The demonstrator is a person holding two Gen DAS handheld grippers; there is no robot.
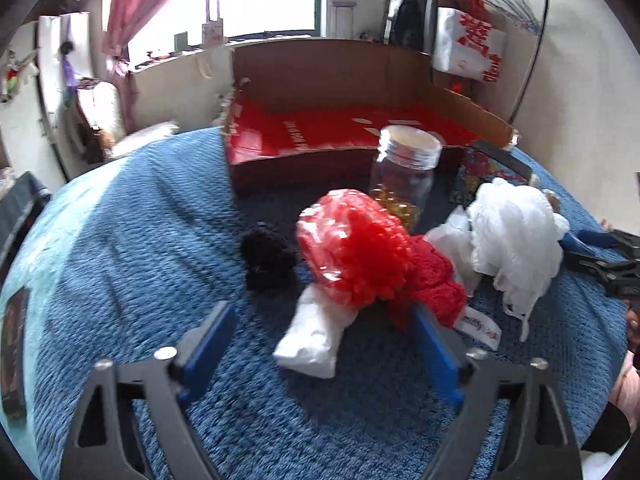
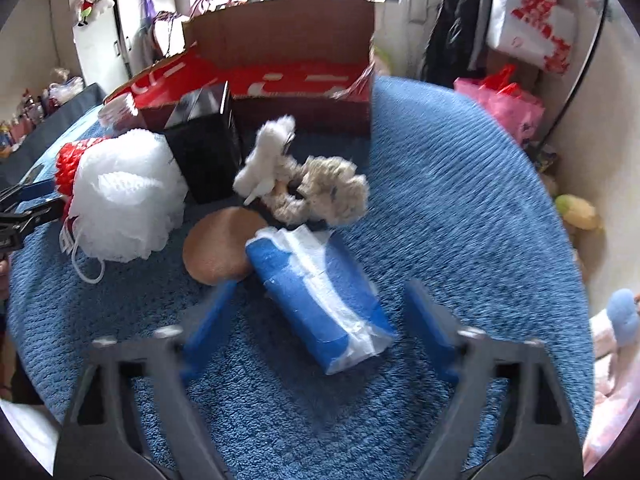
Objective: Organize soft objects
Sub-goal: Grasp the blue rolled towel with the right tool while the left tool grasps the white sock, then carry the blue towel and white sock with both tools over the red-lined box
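In the left wrist view my left gripper (image 1: 320, 320) is open, its blue fingers on either side of a white wrapped pack (image 1: 312, 340) on the blue blanket. A red mesh pouf in plastic (image 1: 352, 244) lies just beyond, with red knitted cloth (image 1: 436, 280), a black scrunchie (image 1: 266, 258) and a white mesh pouf (image 1: 516, 228). In the right wrist view my right gripper (image 2: 320, 304) is open around a blue towel roll in a clear bag (image 2: 320, 300). A beige fluffy scrunchie (image 2: 328, 192), a white plush piece (image 2: 268, 156) and a brown round pad (image 2: 218, 246) lie beyond it.
An open cardboard box with a red inside (image 1: 340, 128) stands at the back of the bed. A clear plastic jar (image 1: 404, 172) stands before it. A black box (image 2: 204, 144) stands by the white pouf (image 2: 124, 196). Bags and hangers are along the right wall.
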